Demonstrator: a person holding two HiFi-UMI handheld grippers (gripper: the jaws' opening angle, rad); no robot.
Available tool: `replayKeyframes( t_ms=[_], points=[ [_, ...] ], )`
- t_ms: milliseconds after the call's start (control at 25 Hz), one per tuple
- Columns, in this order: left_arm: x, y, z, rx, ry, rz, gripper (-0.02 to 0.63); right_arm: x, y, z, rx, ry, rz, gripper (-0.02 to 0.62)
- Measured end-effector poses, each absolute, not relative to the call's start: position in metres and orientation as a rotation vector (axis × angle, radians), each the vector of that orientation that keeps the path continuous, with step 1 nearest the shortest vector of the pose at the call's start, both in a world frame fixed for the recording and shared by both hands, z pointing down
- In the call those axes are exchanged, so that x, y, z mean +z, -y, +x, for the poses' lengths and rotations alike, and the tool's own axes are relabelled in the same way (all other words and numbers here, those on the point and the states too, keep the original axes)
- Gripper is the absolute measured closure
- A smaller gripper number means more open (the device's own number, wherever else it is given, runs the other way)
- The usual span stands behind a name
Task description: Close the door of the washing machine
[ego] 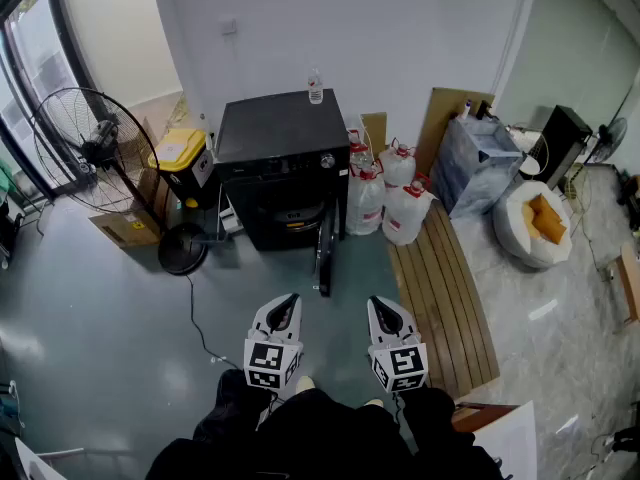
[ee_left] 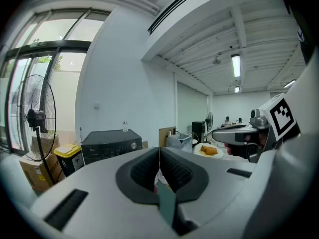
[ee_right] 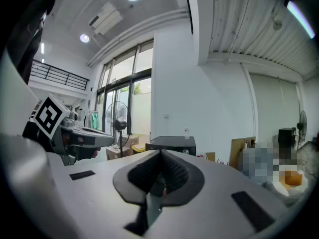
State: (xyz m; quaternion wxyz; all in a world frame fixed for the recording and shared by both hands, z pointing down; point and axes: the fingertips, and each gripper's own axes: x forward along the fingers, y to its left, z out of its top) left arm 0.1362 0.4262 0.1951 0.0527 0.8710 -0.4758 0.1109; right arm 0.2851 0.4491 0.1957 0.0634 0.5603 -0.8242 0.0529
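Readable text: I can make out none in any view.
Washing machine (ego: 275, 168), at 12 o'clock from me: in the left gripper view I see a small pale mark at the left end of its panel, too small to read.
Yellow bin (ego: 178, 152), at 11 o'clock: a white label on its front, print too small for me.
Left hand-held gripper (ego: 287, 302) cube (ego: 268, 361): black-and-white square marker, no letters.
Right hand-held gripper (ego: 381, 304) cube (ego: 402, 364): the same kind of marker.
Bottle (ego: 315, 86) on the washer top: label blurred.
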Motion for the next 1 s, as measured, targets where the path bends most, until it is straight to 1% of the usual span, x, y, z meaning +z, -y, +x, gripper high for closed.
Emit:
replayKeyframes(
  t_ms=[600,800,1000],
  points=[
    [0.207,-0.384,0.077,0.348,1.321,2.69,0.581,0.207,-0.416,0.224,0.207,2.405,1.796,0.578],
    [0.22,-0.363,0.072,0.371,1.288,2.677,0.581,0.223,-0.4,0.216,0.26,2.376,1.803,0.578],
    [0.248,-0.326,0.076,0.403,1.275,2.65,0.581,0.25,-0.359,0.216,0.311,2.369,1.792,0.578]
  ],
)
